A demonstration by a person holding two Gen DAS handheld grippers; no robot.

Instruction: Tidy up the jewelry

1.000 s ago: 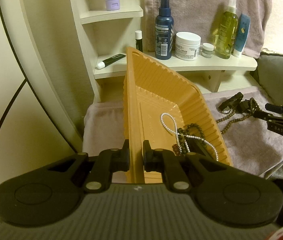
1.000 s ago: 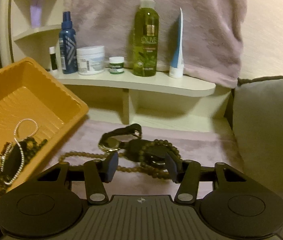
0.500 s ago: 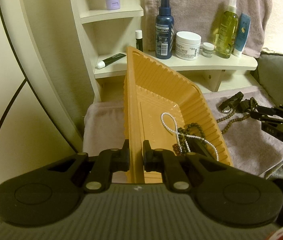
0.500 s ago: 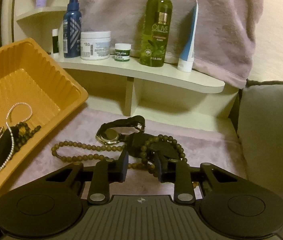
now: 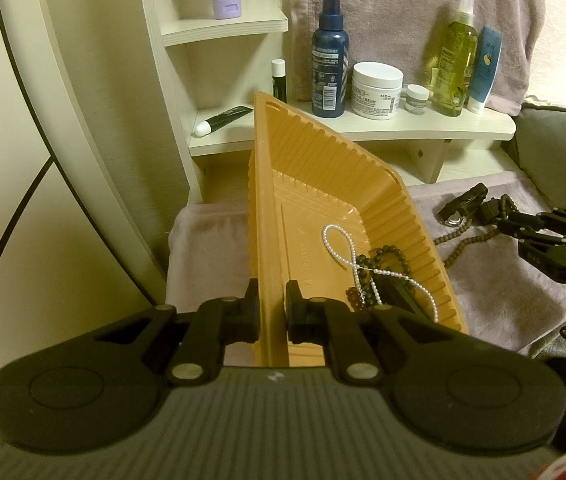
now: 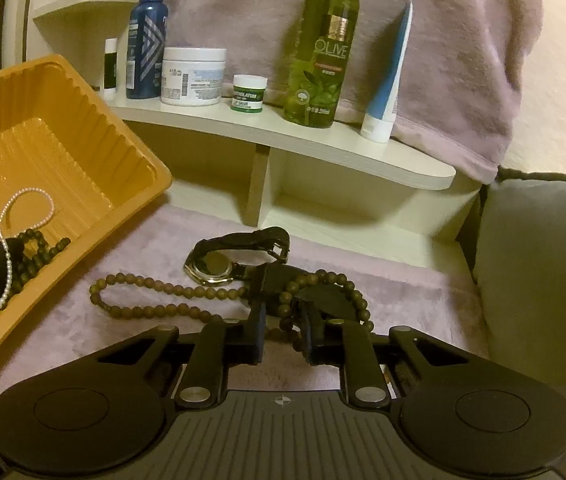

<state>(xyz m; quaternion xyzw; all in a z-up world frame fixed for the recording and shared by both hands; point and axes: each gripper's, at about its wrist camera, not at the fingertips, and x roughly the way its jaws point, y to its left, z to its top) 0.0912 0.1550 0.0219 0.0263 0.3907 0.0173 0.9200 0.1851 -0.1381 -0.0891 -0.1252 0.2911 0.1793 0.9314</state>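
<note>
I am clamping my left hand-held gripper (image 5: 271, 312) on the near rim of the orange tray (image 5: 325, 168), tilting it. Lying in the tray are a pearl strand (image 5: 339, 246) and dark beads (image 5: 387, 258). At three o'clock from the tray, on the mauve towel (image 6: 403, 280), my right hand-held gripper (image 6: 283, 326) is closing narrowly around the brown bead necklace (image 6: 151, 284), beside a black watch (image 6: 219, 266).

My right gripper (image 6: 281, 326) covers part of the brown bead strand (image 6: 155, 284) beside the watch (image 6: 211, 266), so I cannot tell whether my pads press it. Left of the watch, the orange tray (image 6: 83, 120) is cut off at the picture's edge, its dark beads (image 6: 39, 248) partly hidden.
</note>
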